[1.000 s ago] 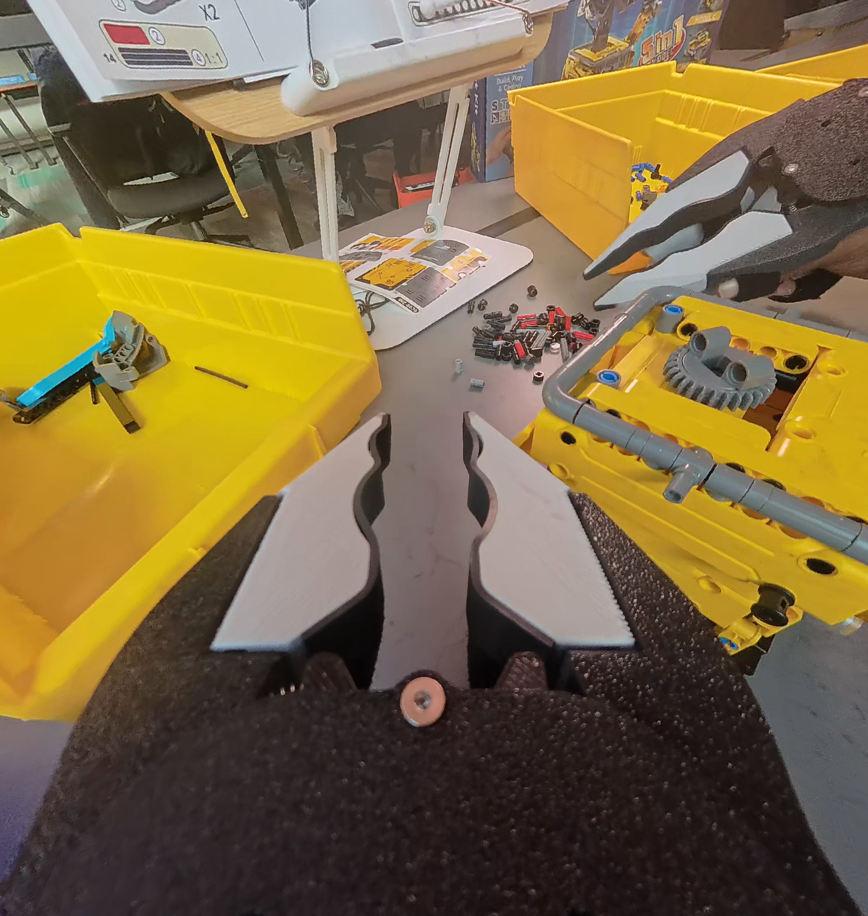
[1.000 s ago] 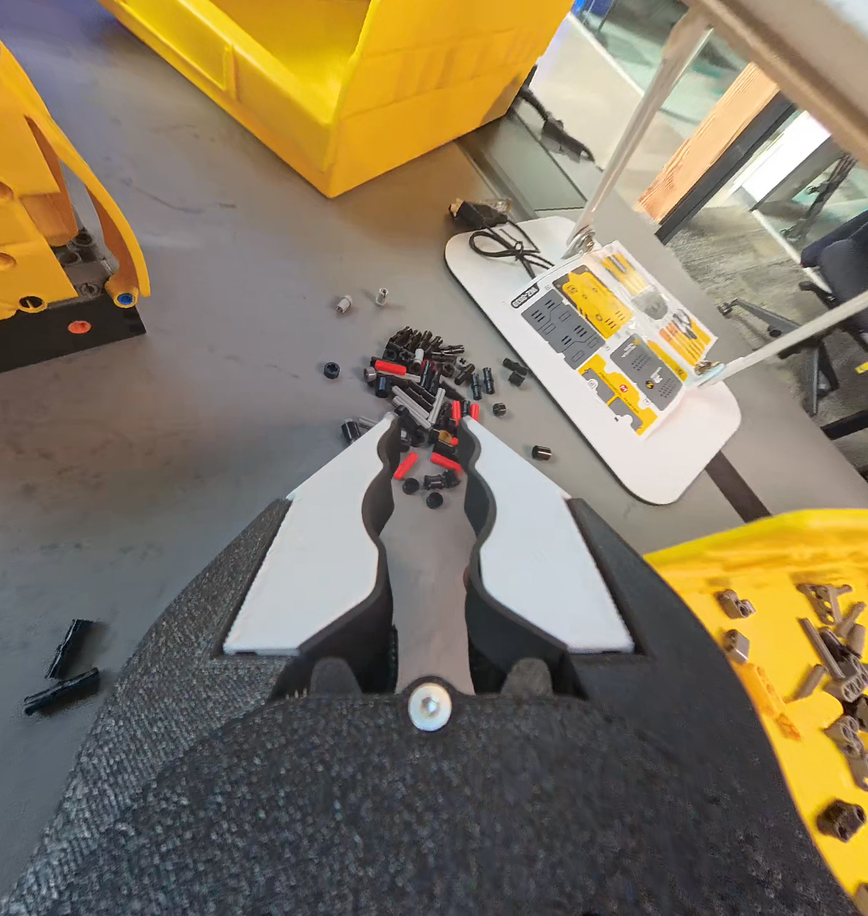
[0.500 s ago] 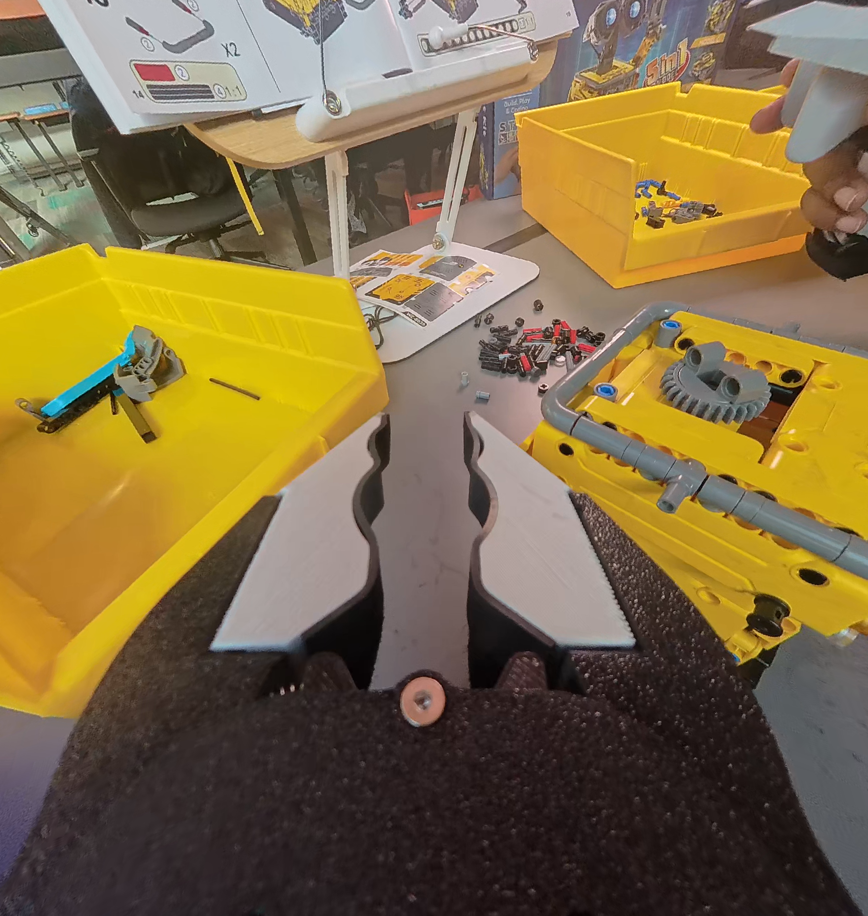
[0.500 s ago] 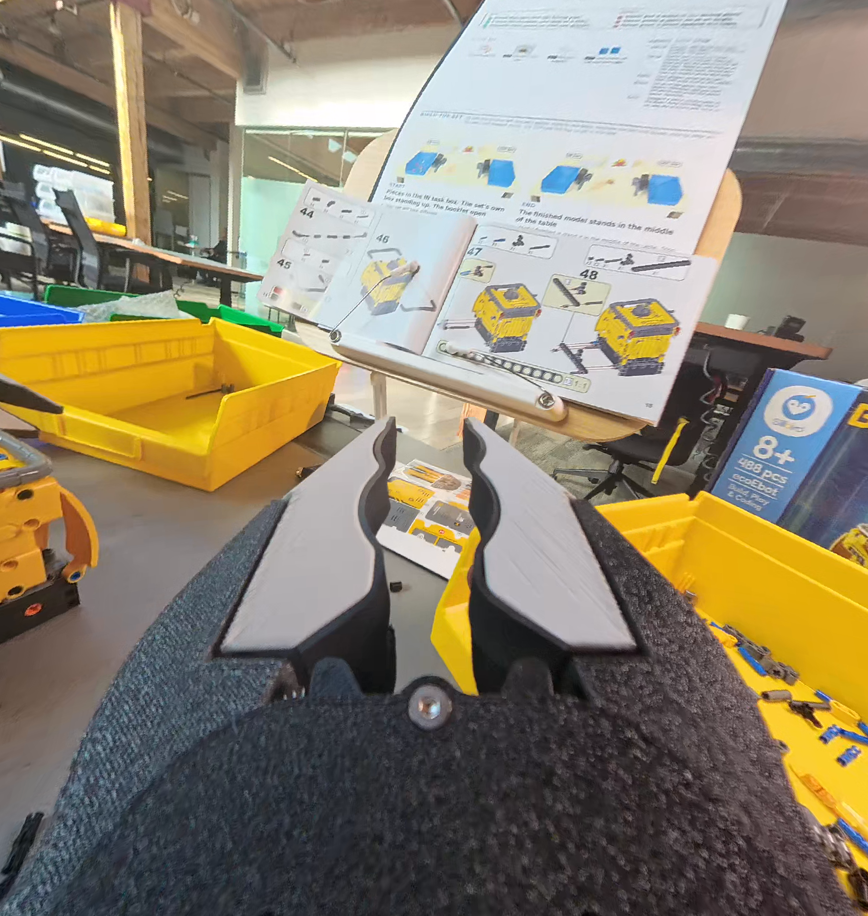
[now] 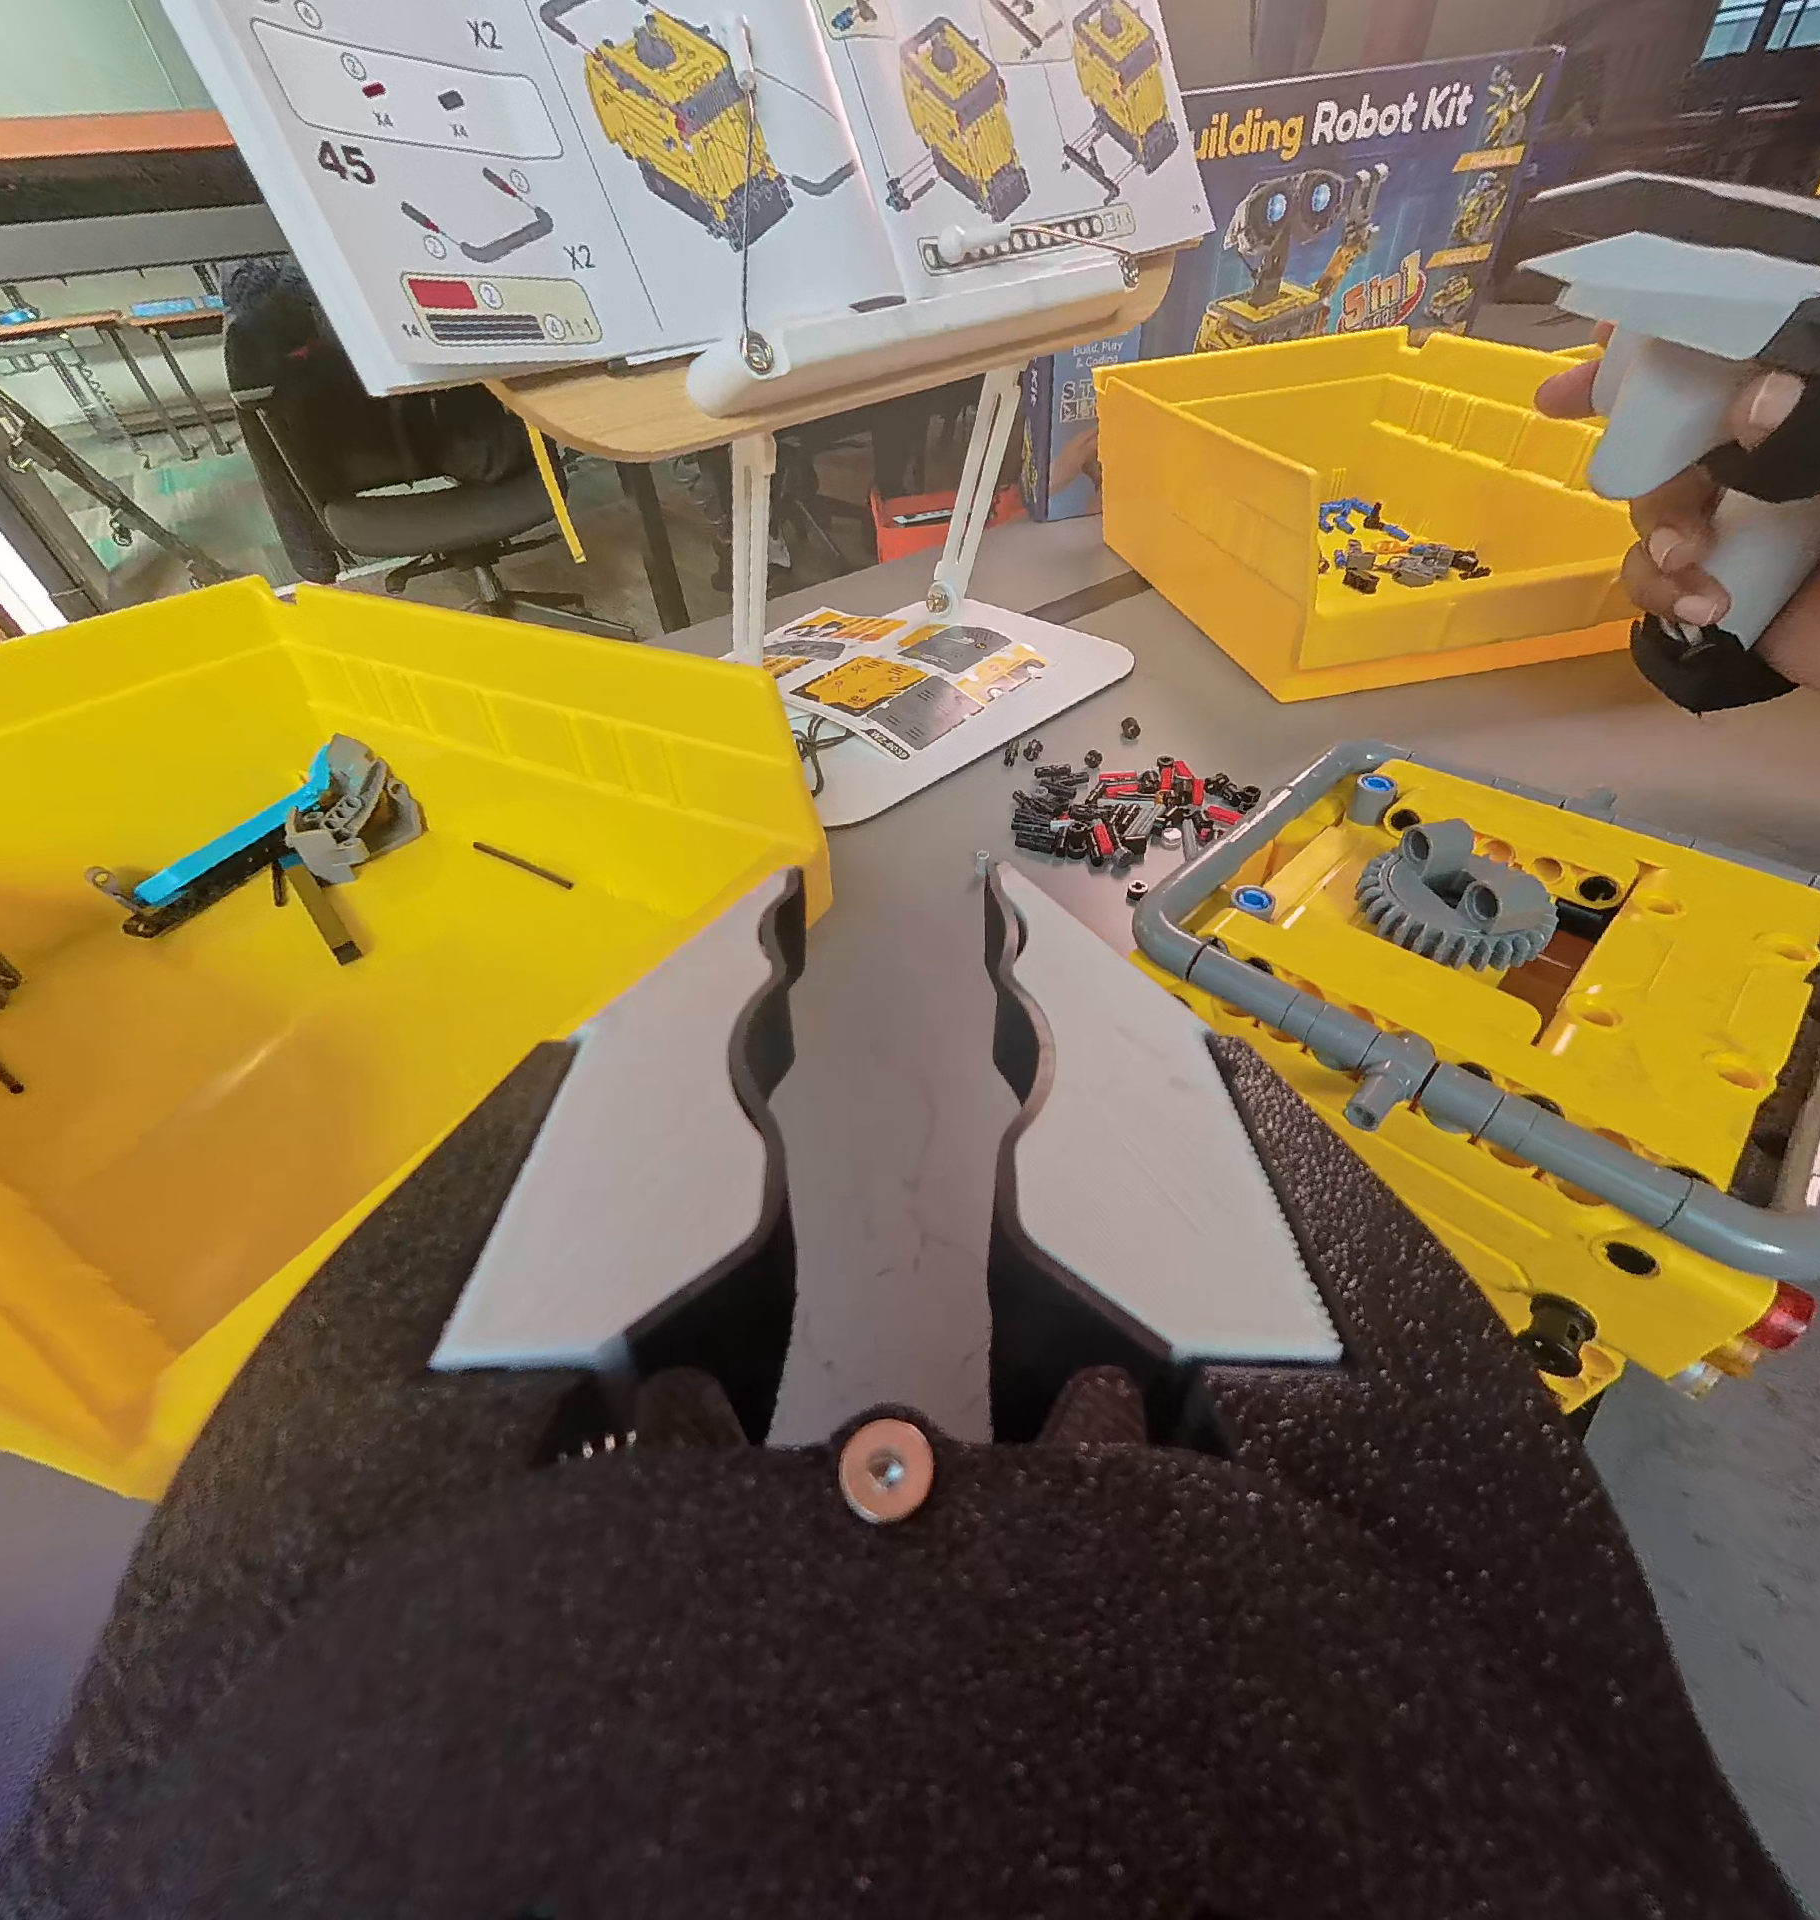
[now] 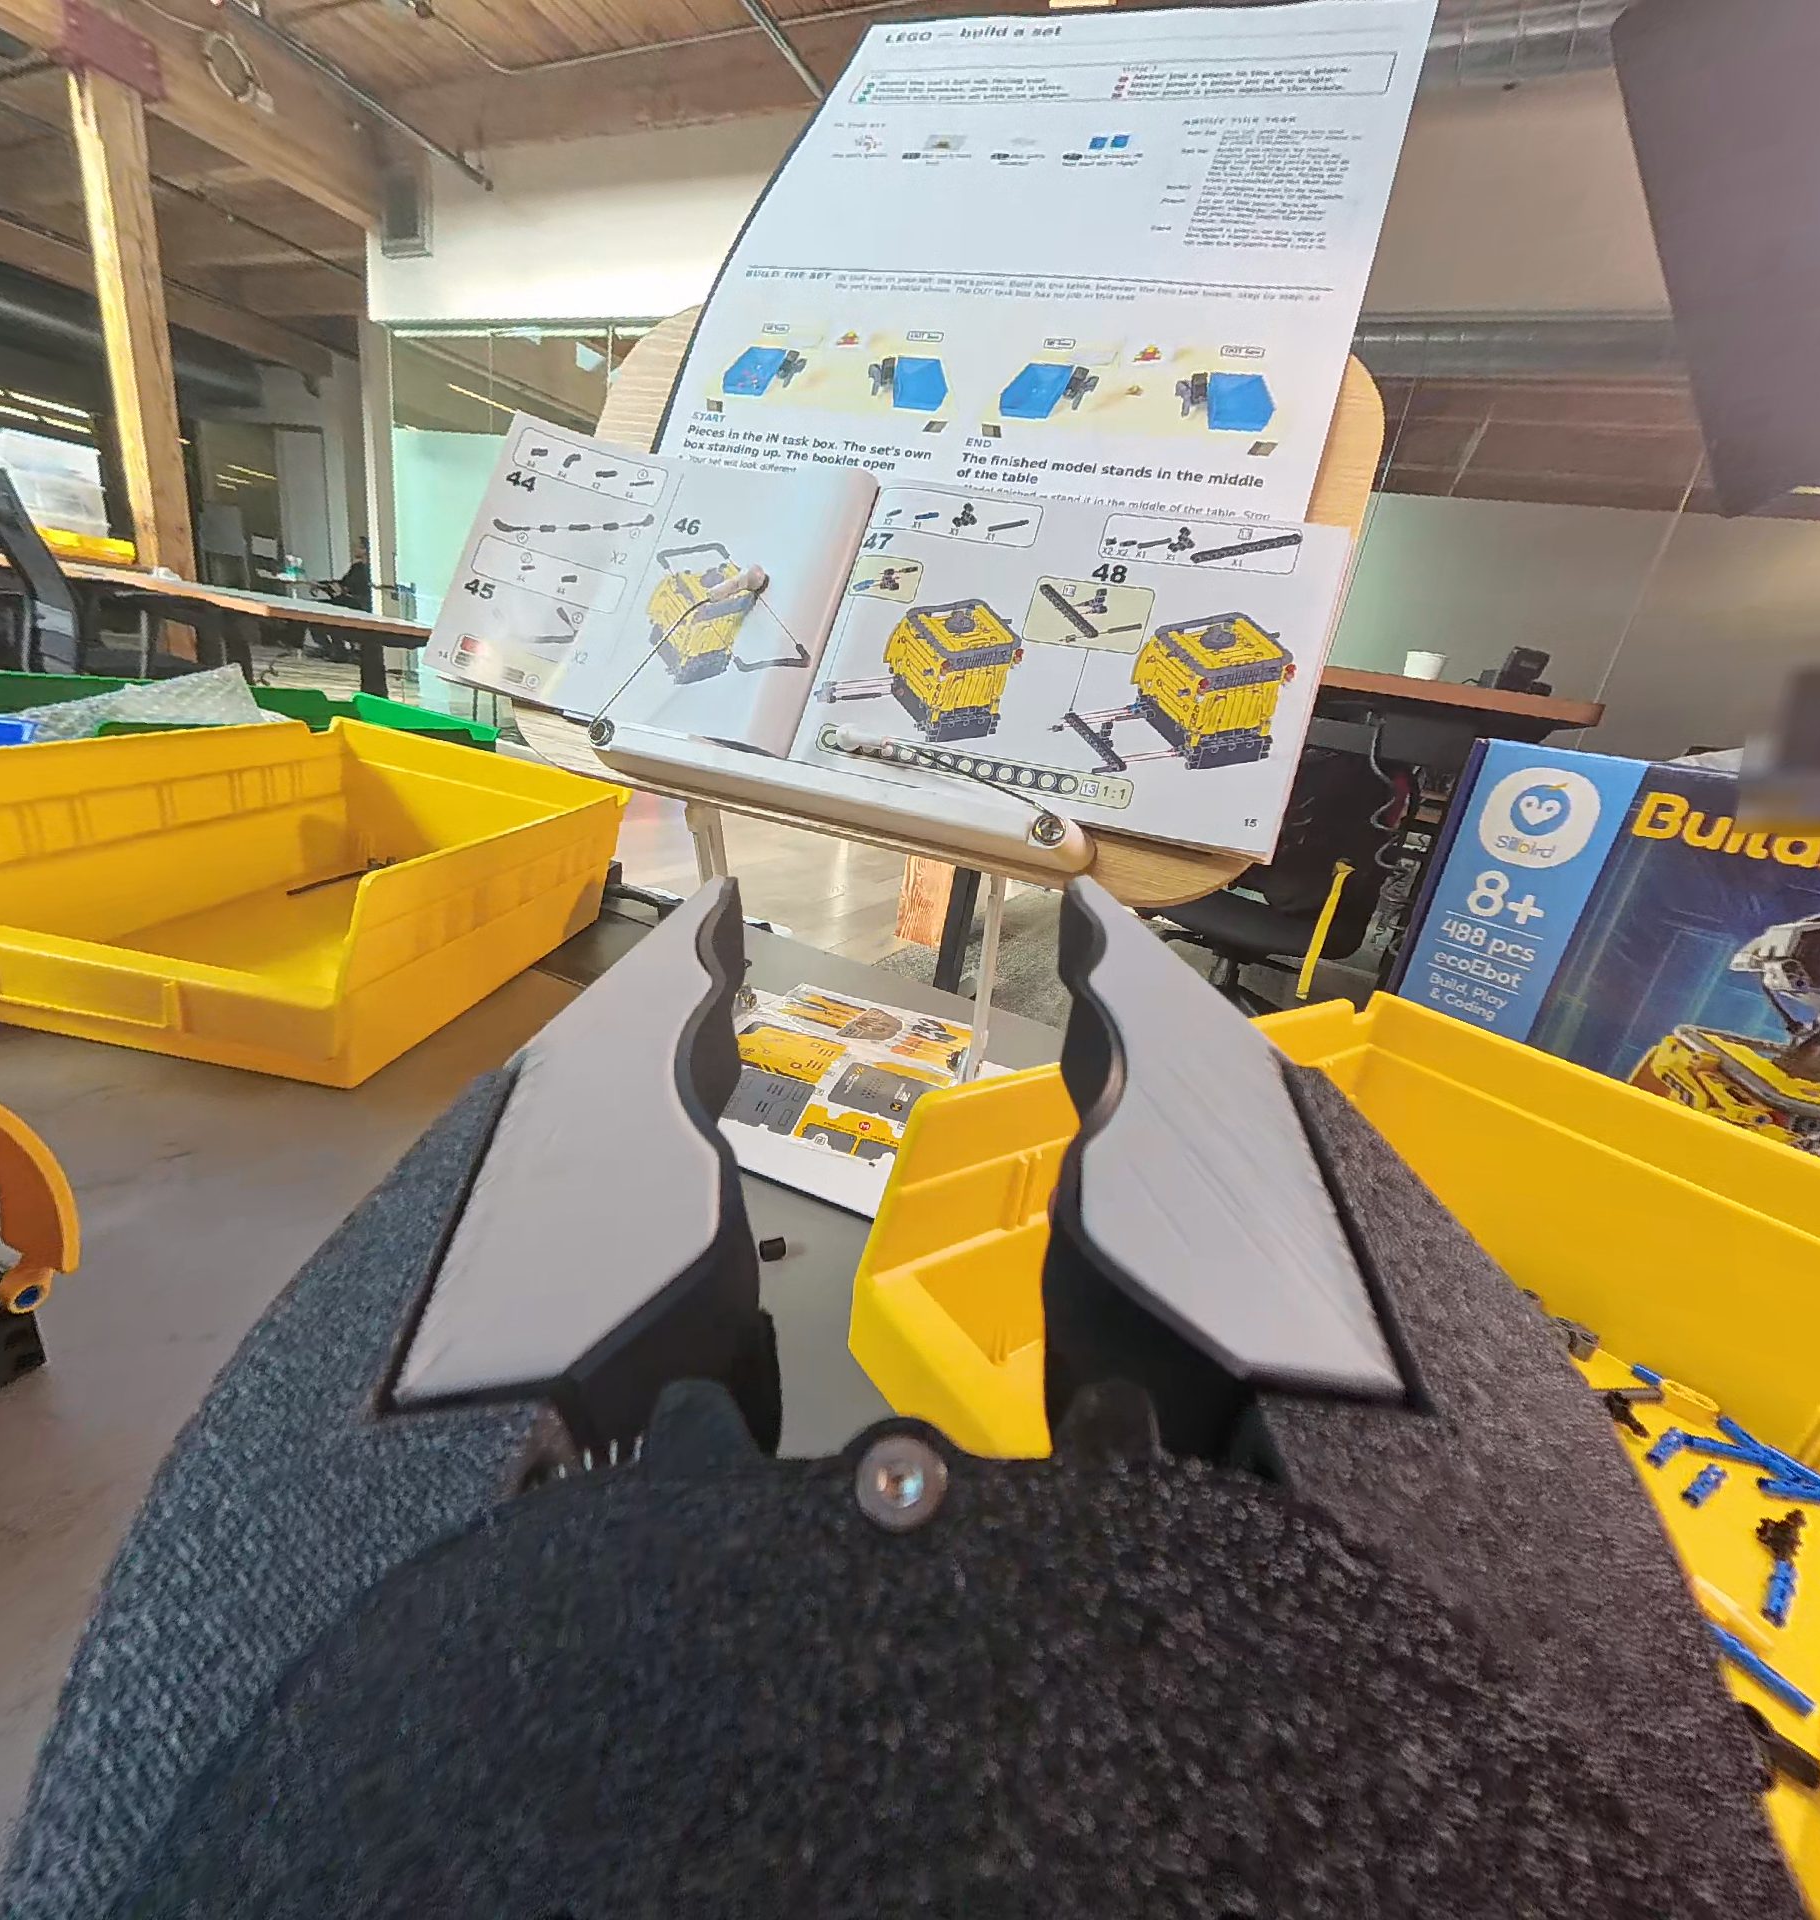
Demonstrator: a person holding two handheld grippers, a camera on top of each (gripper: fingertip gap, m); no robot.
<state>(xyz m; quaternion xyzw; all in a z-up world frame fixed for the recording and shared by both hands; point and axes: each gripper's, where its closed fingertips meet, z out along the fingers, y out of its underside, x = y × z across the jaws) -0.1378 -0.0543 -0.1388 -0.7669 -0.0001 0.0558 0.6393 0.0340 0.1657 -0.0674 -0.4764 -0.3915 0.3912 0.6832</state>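
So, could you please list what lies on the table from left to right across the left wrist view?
Yellow bin holding a blue-and-grey assembly → left gripper, open over bare table → pile of black and red pins → yellow model with a grey gear.

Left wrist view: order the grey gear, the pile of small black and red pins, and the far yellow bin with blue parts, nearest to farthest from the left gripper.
From the left gripper:
1. Pile of small pins, just ahead, slightly right.
2. Grey gear, right, atop the yellow model.
3. Far yellow bin, upper right, beyond both.
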